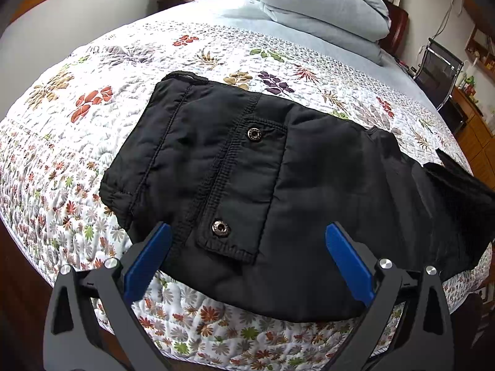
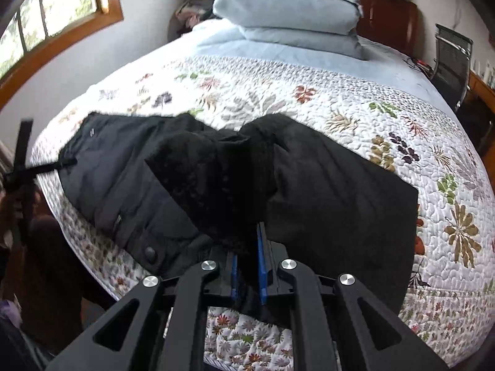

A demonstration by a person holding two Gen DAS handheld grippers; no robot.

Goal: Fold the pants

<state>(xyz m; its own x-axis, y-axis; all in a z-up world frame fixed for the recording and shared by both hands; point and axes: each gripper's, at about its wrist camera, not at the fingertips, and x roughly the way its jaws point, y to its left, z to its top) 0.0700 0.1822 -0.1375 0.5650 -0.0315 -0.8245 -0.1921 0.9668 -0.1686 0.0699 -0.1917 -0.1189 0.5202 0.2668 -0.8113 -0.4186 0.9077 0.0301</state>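
Note:
Black padded pants [image 1: 247, 167] lie across the near part of a floral quilted bed. In the left wrist view a flap pocket with two metal snaps [image 1: 220, 227] faces up. My left gripper [image 1: 247, 232] is open and empty, its blue fingers spread just above the pants near the front edge. In the right wrist view the pants [image 2: 334, 191] are bunched, and my right gripper [image 2: 249, 247] is shut on a raised fold of the black fabric. The left gripper shows at the far left of that view [image 2: 21, 167].
The floral quilt [image 1: 92, 167] covers the bed; a folded light-blue duvet [image 1: 318, 6] is stacked at the head. A dark chair [image 1: 439, 71] and wooden furniture stand to the right. A window [image 2: 46, 9] is on the left wall.

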